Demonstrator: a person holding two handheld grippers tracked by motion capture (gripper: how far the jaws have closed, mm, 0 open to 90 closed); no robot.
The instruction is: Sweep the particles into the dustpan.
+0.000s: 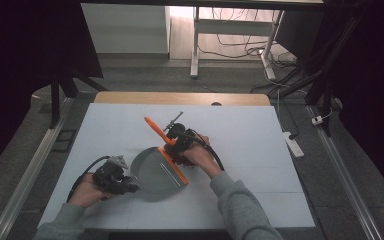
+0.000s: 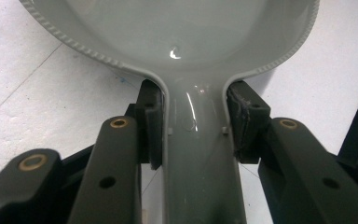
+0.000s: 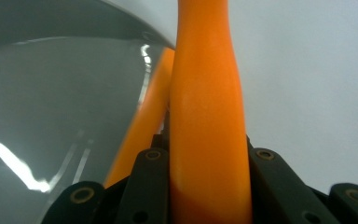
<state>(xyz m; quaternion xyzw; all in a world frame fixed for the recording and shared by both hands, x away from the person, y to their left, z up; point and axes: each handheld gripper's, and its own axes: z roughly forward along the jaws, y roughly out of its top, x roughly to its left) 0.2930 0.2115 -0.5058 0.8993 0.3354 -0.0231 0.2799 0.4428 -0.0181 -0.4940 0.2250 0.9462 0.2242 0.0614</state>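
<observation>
Lower left of the high view, the left tongs (image 1: 130,187) sat low on the white counter (image 1: 240,150), clamped on the handle of a grey dustpan (image 1: 152,172). In the left gripper view you could see it properly: the 2 black jaws pressed against either side of the pan's narrow handle (image 2: 198,154), right where it widened into the scoop with its ribbed rim. The dustpan itself lay flat on the counter, just below the middle of the high view, its open edge facing right.

Moving right, an orange brush (image 1: 166,150) ran along that open edge of the pan, its long head lying against the scoop and its handle sticking up toward the upper left. The right tongs (image 1: 176,142) were closed tight on that handle, near the center of the high view. In the right gripper view the orange handle (image 3: 207,116) rose straight up between the jaws, with the grey pan's inside off to the left.
</observation>
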